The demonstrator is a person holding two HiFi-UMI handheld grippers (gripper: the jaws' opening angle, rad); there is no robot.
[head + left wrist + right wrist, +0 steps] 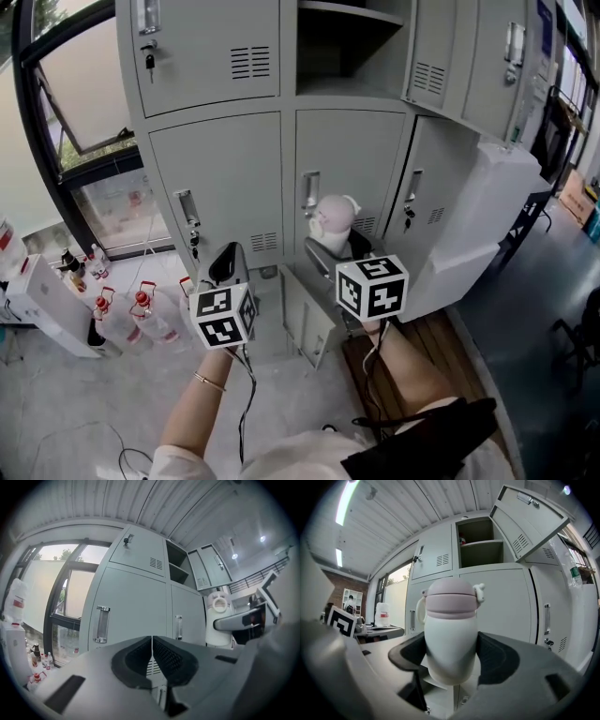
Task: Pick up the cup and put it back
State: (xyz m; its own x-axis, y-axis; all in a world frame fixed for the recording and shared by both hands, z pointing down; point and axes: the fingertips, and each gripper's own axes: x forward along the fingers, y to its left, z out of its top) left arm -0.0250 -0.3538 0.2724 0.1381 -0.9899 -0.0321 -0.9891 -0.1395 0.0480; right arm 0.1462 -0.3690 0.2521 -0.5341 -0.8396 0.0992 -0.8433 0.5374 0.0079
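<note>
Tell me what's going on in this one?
A person facing grey lockers holds a gripper in each hand. The right gripper is clamped on a white cup with a pink lid, held upright in the air in front of the lockers. The left gripper is shut and empty. One upper locker compartment stands open.

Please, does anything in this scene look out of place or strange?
Only one thing: the upper locker compartment stands open with its door swung out, while the doors under it are shut. The cup sits upright in the right tongs and nothing is spilled. The left tongs are shut and empty.
</note>
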